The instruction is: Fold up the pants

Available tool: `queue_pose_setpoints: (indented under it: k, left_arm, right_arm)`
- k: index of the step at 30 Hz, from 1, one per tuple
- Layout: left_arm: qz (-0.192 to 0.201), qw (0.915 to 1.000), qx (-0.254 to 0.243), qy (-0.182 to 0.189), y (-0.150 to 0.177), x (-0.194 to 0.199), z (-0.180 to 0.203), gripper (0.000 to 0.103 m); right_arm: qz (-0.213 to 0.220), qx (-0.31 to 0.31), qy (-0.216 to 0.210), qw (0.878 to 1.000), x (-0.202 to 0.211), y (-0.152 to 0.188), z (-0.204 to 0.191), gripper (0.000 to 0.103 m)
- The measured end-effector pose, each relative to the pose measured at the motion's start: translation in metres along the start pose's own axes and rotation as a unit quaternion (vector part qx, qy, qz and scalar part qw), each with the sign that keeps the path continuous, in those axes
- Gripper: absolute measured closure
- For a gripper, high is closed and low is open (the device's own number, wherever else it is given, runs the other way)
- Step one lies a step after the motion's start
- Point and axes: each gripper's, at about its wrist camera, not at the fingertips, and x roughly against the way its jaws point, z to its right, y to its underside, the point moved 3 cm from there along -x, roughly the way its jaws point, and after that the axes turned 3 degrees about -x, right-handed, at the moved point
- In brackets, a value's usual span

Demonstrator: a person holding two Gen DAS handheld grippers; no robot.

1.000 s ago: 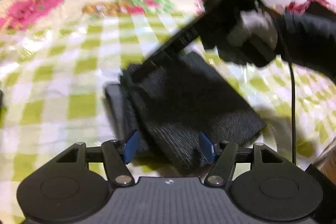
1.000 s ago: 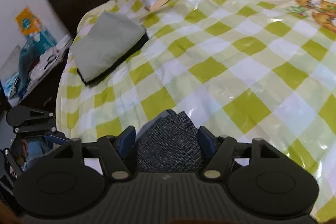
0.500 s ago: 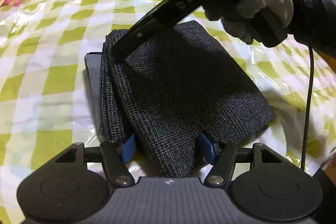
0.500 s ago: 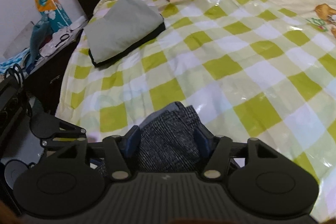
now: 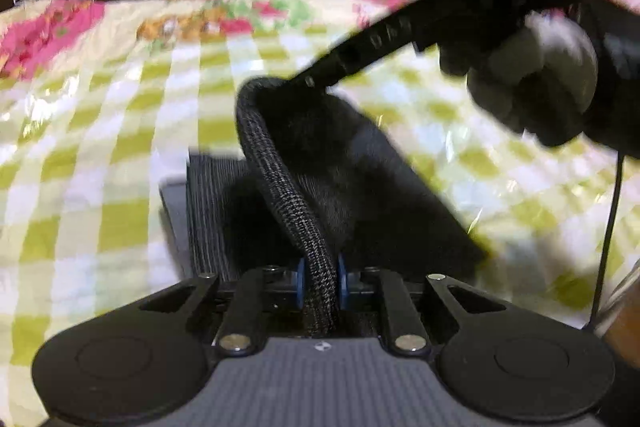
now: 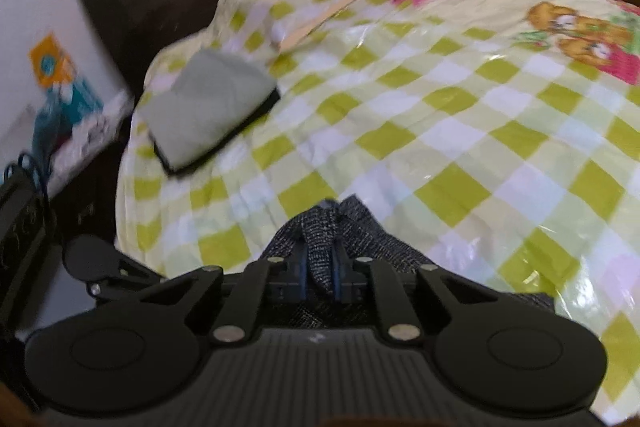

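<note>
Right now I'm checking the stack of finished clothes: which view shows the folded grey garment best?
The right wrist view: the folded grey garment lies whole on the checked bedspread, near its far left corner. The left wrist view doesn't show it, only the dark pants being gripped.

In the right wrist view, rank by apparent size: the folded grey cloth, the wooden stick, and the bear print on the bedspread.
Largest to smallest as they look:
1. folded grey cloth
2. bear print
3. wooden stick, long but thin

The order of the last two is unsure, since fisheye stretch and blur distort the far things.
</note>
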Motion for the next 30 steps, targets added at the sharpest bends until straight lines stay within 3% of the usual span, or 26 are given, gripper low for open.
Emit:
queue_pose_setpoints:
  k: [4,7,11,16,24,30]
  left_arm:
    - [0.043,0.9987,0.029,-0.002,-0.016,0.017,-0.022,0.075]
    - [0.036,0.9973,0.063,-0.015,-0.003,0.008,-0.046,0.075]
    - [0.003,0.9939,0.108,-0.022,0.028,-0.017,-0.069,0.075]
    - [0.006,0.9914,0.129,-0.023,0.043,-0.023,-0.085,0.073]
    - [0.021,0.9874,0.156,-0.018,0.053,-0.027,-0.094,0.065]
    - [0.011,0.9898,0.139,-0.031,0.049,-0.019,-0.085,0.058]
  right_arm:
    - [0.036,-0.016,0.024,0.999,0.021,-0.020,0.000,0.091]
    - [0.040,-0.023,0.028,0.999,0.010,-0.035,0.000,0.091]
    - [0.002,-0.017,0.025,1.000,-0.053,-0.042,0.000,0.091]
    - [-0.034,-0.009,0.027,0.999,-0.117,-0.028,-0.001,0.088]
    - [0.019,-0.086,0.011,0.996,-0.132,-0.014,0.016,0.083]
    - [0.062,-0.193,-0.040,0.978,-0.118,-0.025,0.036,0.071]
